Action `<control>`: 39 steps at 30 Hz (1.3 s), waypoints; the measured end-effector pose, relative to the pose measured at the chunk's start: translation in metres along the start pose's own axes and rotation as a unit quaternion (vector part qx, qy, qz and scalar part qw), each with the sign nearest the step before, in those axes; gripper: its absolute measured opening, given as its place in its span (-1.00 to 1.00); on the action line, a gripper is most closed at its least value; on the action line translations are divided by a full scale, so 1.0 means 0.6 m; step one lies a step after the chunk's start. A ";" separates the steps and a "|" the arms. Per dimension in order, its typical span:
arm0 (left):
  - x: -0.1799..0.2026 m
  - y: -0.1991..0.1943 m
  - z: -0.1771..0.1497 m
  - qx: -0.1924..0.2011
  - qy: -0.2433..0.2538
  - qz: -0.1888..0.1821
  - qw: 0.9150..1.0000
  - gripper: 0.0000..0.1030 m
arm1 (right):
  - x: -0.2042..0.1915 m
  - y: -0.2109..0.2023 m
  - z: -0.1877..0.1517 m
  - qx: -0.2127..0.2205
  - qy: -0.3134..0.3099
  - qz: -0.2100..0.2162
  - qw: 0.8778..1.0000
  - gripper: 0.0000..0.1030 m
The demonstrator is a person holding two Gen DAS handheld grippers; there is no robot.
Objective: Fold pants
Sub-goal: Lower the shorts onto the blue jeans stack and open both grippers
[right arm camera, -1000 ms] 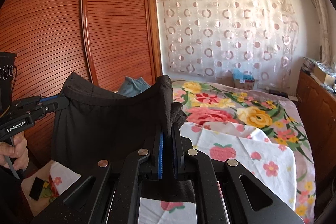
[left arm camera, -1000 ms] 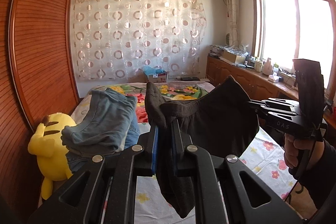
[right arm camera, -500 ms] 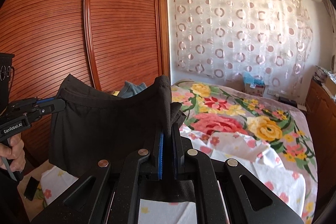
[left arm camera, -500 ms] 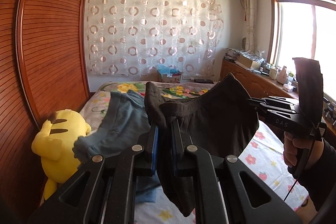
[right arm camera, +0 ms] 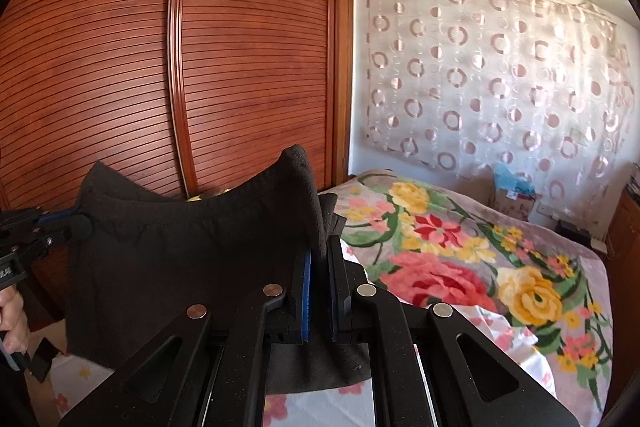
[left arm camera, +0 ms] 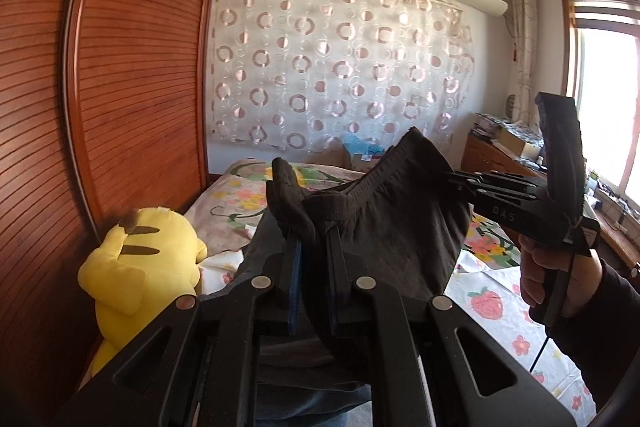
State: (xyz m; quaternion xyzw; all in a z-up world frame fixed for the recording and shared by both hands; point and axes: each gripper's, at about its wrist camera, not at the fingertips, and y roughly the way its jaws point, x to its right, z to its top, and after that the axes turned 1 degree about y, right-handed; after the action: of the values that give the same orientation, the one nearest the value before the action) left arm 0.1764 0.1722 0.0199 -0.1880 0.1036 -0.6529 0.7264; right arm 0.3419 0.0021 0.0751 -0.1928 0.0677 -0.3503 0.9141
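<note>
Dark brown pants [left arm camera: 400,227] hang in the air above the bed, stretched by the waistband between both grippers. My left gripper [left arm camera: 311,247] is shut on one end of the waistband; the cloth bunches up between its jaws. My right gripper [right arm camera: 319,259] is shut on the other end. In the left wrist view the right gripper [left arm camera: 460,183] pinches the band at the right. In the right wrist view the left gripper [right arm camera: 68,223] shows at the left edge, and the pants [right arm camera: 188,259] sag between the two. The legs hang below, out of sight.
A bed with a flowered blanket [right arm camera: 460,267] and a strawberry-print sheet [left arm camera: 492,307] lies below. A yellow plush toy [left arm camera: 140,259] sits by the wooden wardrobe [left arm camera: 120,87]. Blue jeans [left arm camera: 280,367] lie under my left gripper. A wooden counter [left arm camera: 500,155] runs under the window.
Both grippers have risen and moved forward with the pants held taut. The views tilt up, so more wardrobe and curtain show. The folded jeans have slid down under my left gripper.
</note>
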 end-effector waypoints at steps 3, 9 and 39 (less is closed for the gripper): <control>-0.016 0.005 -0.010 0.001 -0.015 0.007 1.000 -0.76 | 0.007 0.041 0.007 -0.009 -0.008 0.013 1.000 -0.87; -0.035 -0.001 -0.012 0.009 -0.043 0.009 0.999 -0.76 | 0.011 0.088 0.031 0.001 -0.033 0.043 0.999 -0.87; -0.026 0.015 -0.017 -0.030 -0.023 0.021 0.999 -0.16 | 0.083 0.079 -0.049 -0.041 -0.007 0.102 0.994 -0.42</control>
State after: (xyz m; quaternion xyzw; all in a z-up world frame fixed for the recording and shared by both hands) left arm 0.1789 0.1869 0.0056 -0.2227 0.1105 -0.6298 0.7359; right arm 0.4008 -0.0078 0.0299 -0.2247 0.0947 -0.2505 0.9369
